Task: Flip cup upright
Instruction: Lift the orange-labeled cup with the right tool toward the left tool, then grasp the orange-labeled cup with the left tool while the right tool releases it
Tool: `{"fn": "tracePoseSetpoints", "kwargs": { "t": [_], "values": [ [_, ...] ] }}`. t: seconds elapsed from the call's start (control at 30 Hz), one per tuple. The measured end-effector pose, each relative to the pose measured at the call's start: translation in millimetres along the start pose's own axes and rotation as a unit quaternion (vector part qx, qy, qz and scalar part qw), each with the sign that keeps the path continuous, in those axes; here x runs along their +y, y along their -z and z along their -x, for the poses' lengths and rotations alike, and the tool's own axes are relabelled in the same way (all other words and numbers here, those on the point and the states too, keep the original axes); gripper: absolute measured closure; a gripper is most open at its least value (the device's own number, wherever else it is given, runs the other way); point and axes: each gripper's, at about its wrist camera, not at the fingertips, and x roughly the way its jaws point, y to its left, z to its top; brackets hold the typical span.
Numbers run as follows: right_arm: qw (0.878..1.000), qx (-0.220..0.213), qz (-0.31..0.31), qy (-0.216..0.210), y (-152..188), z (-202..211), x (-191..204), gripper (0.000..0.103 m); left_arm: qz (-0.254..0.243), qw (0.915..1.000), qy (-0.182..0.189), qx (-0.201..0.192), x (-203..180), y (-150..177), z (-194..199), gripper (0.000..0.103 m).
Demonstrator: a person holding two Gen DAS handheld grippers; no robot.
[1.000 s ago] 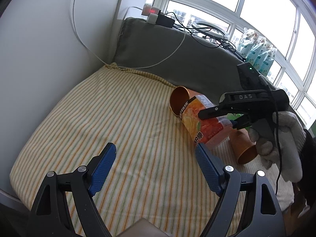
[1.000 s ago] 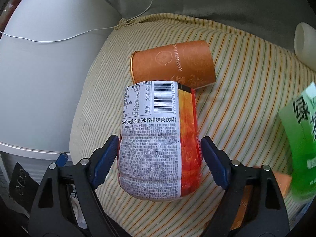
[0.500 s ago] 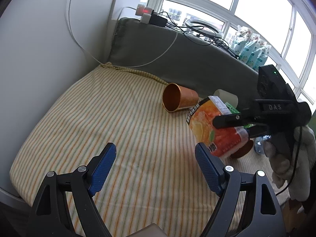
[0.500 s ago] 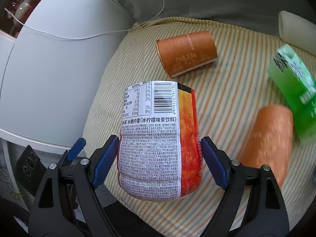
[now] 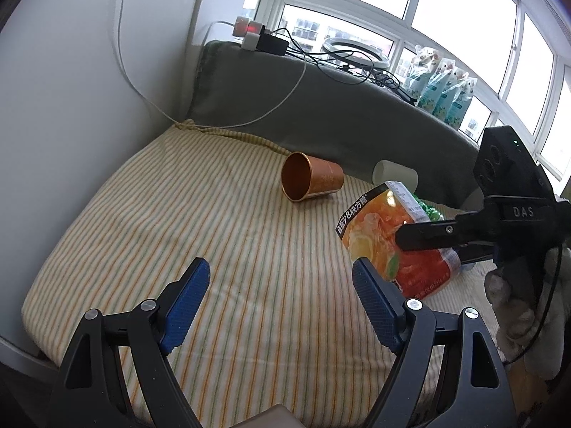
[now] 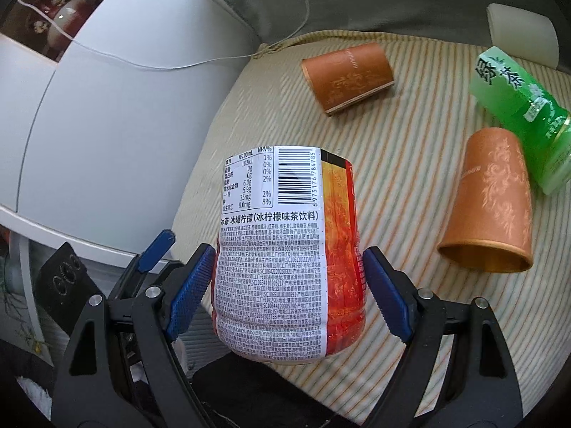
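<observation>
Right tool (image 6: 289,278) clamps iced lemon tea bottle (image 6: 285,249), barcode 6975176784785; left tool (image 5: 282,299) spread, holding nothing.

Copper-orange cup (image 5: 311,181), orange-and-red bottle (image 6: 289,249) with white label, bright green bottle (image 6: 517,114), cushion (image 5: 200,235) striped cream, orange, green.

The orange bottle (image 5: 396,239) hides most of the green bottle (image 5: 426,210) behind it; its own cap is unseen.
</observation>
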Motion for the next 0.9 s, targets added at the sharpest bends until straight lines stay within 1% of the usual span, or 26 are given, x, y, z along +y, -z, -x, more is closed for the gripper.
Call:
{"fn": "tracePoseSetpoints", "kwargs": {
  "t": [0.03,0.17,0.27,0.4,0.47,0.57,0.63,0.73,0.8,0.9],
  "values": [
    [1.000,0.000,0.002,-0.001,7.6,5.9,0.5,0.016,0.000,1.0000,-0.001,0.000,0.6,0.3,0.9,0.021],
    [1.000,-0.002,0.000,0.005,19.3,0.2,2.3,0.016,0.001,1.0000,0.000,0.006,3.4,1.5,1.2,0.021],
    [1.000,-0.006,-0.019,0.018,28.1,-5.8,-2.6,0.016,0.006,0.9998,0.007,0.018,4.1,3.0,-1.4,0.021],
    [0.998,-0.008,-0.058,0.031,38.5,-10.7,-14.2,0.016,0.014,0.9988,0.026,0.039,3.5,3.6,-6.1,0.021],
    [0.997,-0.004,-0.077,0.028,40.9,-15.2,-20.6,0.016,0.017,0.9980,0.037,0.049,2.9,4.0,-8.2,0.021],
    [0.995,0.002,-0.090,0.033,43.0,-19.5,-25.9,0.016,0.024,0.9959,0.054,0.069,1.9,3.9,-12.9,0.021],
    [0.995,0.011,-0.090,0.032,46.2,-20.4,-27.0,0.015,0.027,0.9949,0.060,0.077,1.3,3.6,-15.2,0.021],
    [0.996,0.011,-0.079,0.034,45.1,-19.7,-25.0,0.014,0.034,0.9930,0.070,0.089,1.1,3.0,-17.5,0.021],
    [0.997,0.000,-0.063,0.040,45.5,-13.0,-21.9,0.011,0.041,0.9920,0.072,0.096,2.0,2.0,-19.2,0.021],
    [0.998,-0.018,-0.057,0.038,47.3,-0.7,-21.3,0.010,0.052,0.9888,0.084,0.112,2.9,1.3,-23.4,0.021]
  ]
}}
